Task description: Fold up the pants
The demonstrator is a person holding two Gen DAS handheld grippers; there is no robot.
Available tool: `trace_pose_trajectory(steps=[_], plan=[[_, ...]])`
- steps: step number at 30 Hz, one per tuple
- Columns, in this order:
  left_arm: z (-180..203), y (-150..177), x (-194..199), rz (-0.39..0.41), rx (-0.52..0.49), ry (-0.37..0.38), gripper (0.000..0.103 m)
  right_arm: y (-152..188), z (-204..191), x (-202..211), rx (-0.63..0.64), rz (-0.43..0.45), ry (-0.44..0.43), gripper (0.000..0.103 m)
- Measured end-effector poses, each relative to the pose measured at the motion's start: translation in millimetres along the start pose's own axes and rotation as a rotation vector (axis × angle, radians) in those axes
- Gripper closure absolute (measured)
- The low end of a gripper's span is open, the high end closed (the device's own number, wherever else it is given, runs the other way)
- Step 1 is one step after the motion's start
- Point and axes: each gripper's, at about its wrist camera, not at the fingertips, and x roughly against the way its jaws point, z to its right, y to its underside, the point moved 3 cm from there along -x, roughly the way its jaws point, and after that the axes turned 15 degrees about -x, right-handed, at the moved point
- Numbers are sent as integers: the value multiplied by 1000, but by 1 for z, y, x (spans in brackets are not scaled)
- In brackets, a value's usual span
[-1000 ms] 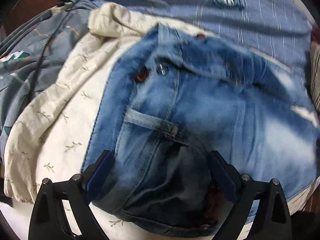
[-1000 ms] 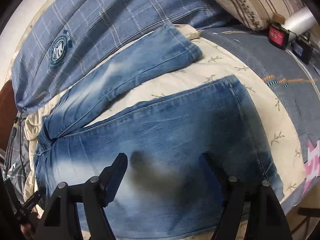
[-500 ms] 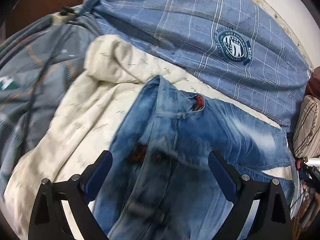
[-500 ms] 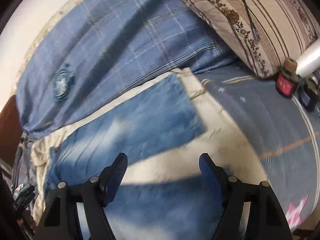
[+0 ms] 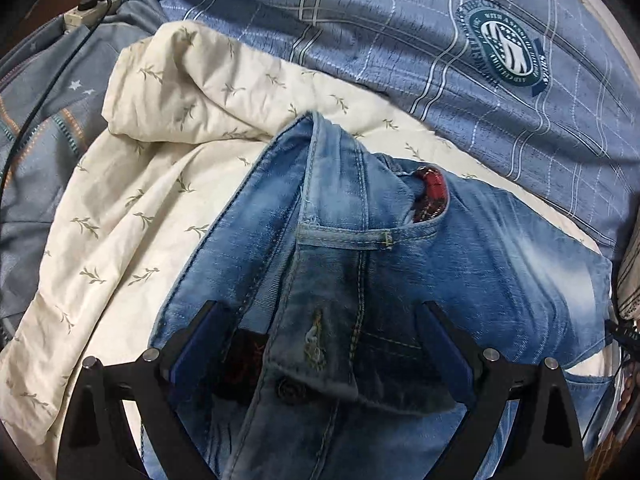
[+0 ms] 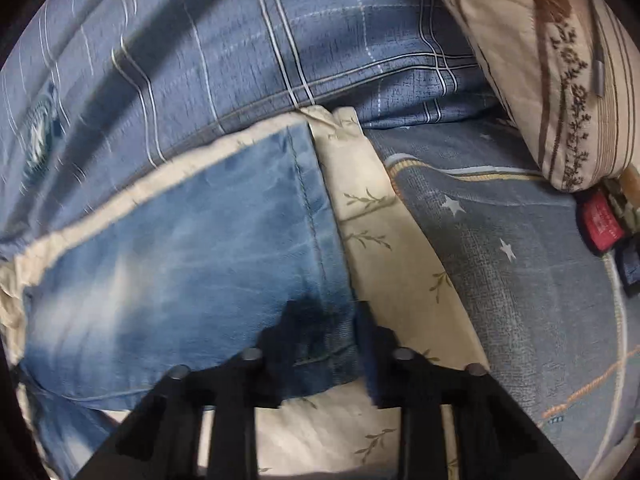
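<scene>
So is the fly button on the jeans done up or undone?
Undone. In the left wrist view the waistband flap of the jeans hangs open, with the dark button sitting bare on one side and the empty buttonhole above it.

The bed (image 6: 520,280) is covered by a grey-blue sheet with stars. On it lies a cream leaf-print blanket (image 5: 160,208). Behind the blanket lies a blue plaid quilt (image 5: 400,40); right of the blanket, a striped pillow (image 6: 560,60). The jeans (image 5: 400,260) lie on the blanket.
</scene>
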Motion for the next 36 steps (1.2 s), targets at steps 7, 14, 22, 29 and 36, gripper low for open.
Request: trace_pose_trajectory(steps=[7,14,22,29,36], plan=[[-3,-7,-9,-50,-20,-62,61,7,-13,38,140,111,107,96],[-5,-5,-13,-56,-31,-68,42,23,14,11,105,-9,93,85],[-37,-43,13,73,29,-32,18,-27,13,60,-39,96,-161,27],[-52,-79,-20,37,82,47,18,-69,-21,18,-5,88,-166,28],[-64,-94,-33,35,146,85,26,-79,-26,-3,10,88,-137,35]])
